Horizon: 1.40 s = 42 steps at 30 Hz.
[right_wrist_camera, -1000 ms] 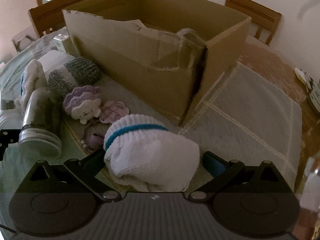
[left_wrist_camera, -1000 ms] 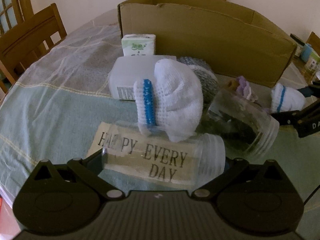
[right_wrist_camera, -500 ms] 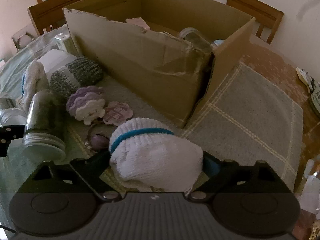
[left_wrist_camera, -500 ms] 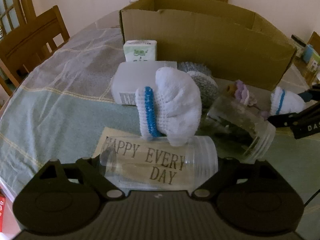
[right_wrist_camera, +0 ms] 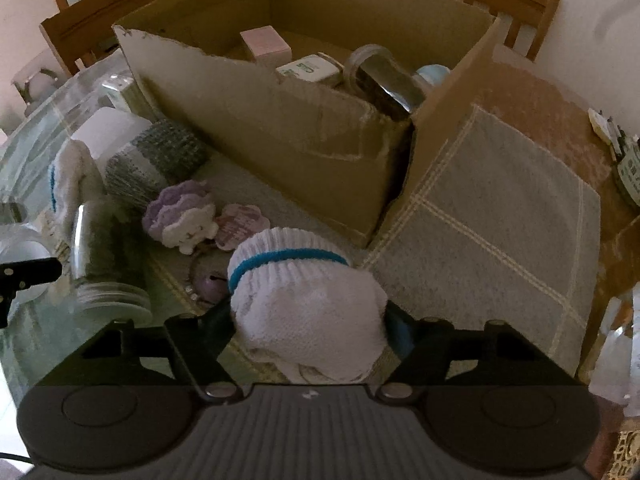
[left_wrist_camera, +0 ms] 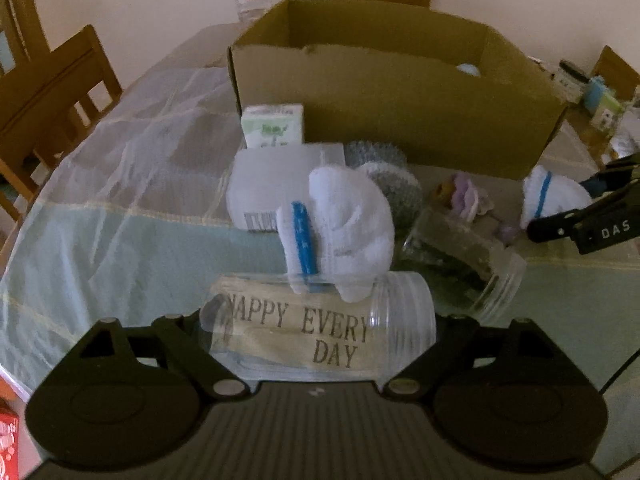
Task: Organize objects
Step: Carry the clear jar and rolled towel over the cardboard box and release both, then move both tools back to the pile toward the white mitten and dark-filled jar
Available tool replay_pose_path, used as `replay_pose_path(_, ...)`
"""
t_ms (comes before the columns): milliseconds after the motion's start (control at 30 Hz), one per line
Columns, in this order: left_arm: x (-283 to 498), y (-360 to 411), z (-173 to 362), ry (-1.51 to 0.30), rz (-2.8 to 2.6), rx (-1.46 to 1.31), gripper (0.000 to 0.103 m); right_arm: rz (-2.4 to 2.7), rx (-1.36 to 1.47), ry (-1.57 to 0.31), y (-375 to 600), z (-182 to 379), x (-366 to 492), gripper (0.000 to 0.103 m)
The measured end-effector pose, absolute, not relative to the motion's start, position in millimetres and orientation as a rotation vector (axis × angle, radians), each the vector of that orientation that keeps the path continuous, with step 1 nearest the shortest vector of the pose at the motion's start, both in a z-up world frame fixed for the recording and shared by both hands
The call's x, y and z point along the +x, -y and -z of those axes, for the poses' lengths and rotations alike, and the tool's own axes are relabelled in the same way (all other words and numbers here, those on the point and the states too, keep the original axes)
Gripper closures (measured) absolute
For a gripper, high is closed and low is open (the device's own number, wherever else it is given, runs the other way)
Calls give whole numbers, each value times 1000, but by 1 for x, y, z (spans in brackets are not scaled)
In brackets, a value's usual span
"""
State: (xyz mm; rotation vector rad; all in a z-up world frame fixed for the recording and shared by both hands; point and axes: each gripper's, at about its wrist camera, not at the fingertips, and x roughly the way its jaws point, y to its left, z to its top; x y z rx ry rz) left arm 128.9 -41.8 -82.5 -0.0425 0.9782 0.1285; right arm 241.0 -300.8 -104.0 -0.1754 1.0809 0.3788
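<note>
Left tongs [left_wrist_camera: 320, 330] were clamped across a clear jar [left_wrist_camera: 320, 330] lettered "HAPPY EVERY DAY", lying sideways at lower centre of the left view. A white sock roll with a blue band [left_wrist_camera: 338, 232] leaned on the jar's upper side. Behind it lay a white bottle [left_wrist_camera: 272, 176], a grey scourer [left_wrist_camera: 386, 168] and a second jar of dark contents [left_wrist_camera: 460, 256].

Right tongs [right_wrist_camera: 310, 324] were closing, both pads touching another white sock roll [right_wrist_camera: 308, 304] at lower centre of the right view.

The cardboard box [right_wrist_camera: 280, 128] occupied the upper centre on the worktop [right_wrist_camera: 500, 208], already containing several items.
</note>
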Motion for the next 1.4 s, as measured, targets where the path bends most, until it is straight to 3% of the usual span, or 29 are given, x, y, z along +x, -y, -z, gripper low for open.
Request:
replay_pose_path(367,141,29,21,-957,47,21,13,-427,-190,-1026,300,47,230,26)
replay_pose_path(800,260,28,-38,-816,129,97,13,-402,-158,-820,293,-33,277,25)
replay_pose_path(867,282,27,-35,-812,117,111,12,-391,-155,-817,291,-36,288,19)
replay_pose_path(933,300,25,-30,-802,88,118,1,-388,-159,-818,287,-37,296,3)
replay_pose_path(967,307,23,-27,-800,70,124,1,-387,-154,-809,286,-38,297,0)
replay_pose_path(1400,310,5,-22,-841,72,93,1,-312,-116,-857,288,-25,288,0)
